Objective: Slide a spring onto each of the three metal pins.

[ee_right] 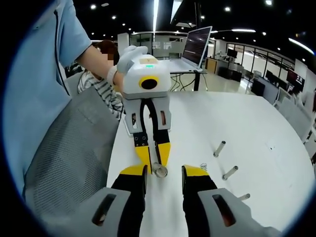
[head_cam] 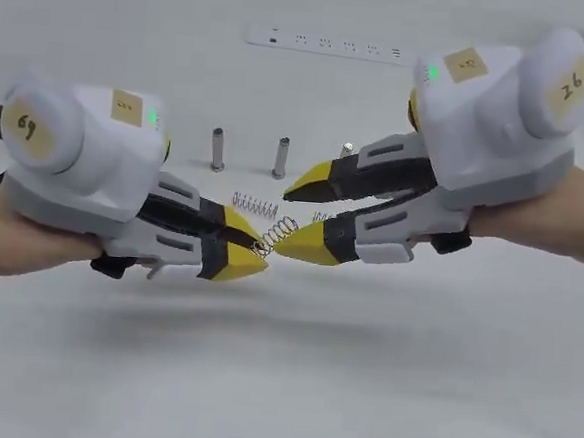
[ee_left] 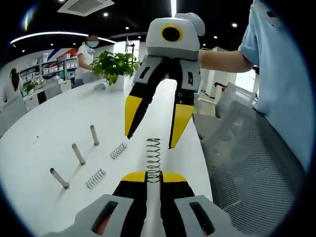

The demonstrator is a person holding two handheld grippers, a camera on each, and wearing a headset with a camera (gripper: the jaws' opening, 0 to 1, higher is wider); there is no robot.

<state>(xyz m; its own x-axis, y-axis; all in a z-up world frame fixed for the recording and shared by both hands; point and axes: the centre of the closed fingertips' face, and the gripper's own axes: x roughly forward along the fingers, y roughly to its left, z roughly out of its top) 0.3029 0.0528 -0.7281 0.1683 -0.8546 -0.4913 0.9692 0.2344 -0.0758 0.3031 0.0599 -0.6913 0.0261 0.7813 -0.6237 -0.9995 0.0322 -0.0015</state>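
Observation:
Three short metal pins (head_cam: 218, 149) (head_cam: 281, 158) (head_cam: 347, 150) stand bare in a row on the white table. My left gripper (head_cam: 257, 254) is shut on one end of a spring (head_cam: 274, 236), which sticks out forward past its yellow tips (ee_left: 153, 160). Facing it, my right gripper (head_cam: 284, 219) is open, with its jaws above and below the spring's free end (ee_right: 159, 170). Two more springs (head_cam: 255, 206) (head_cam: 322, 218) lie on the table in front of the pins. In the left gripper view the pins (ee_left: 78, 154) are to the left, with the loose springs (ee_left: 118, 150) (ee_left: 95, 178) beside them.
A white power strip (head_cam: 329, 46) lies at the far edge of the table. A potted plant (ee_left: 116, 66) stands further along the table and an open laptop (ee_right: 196, 44) at the other end. A person (ee_left: 89, 49) stands in the background.

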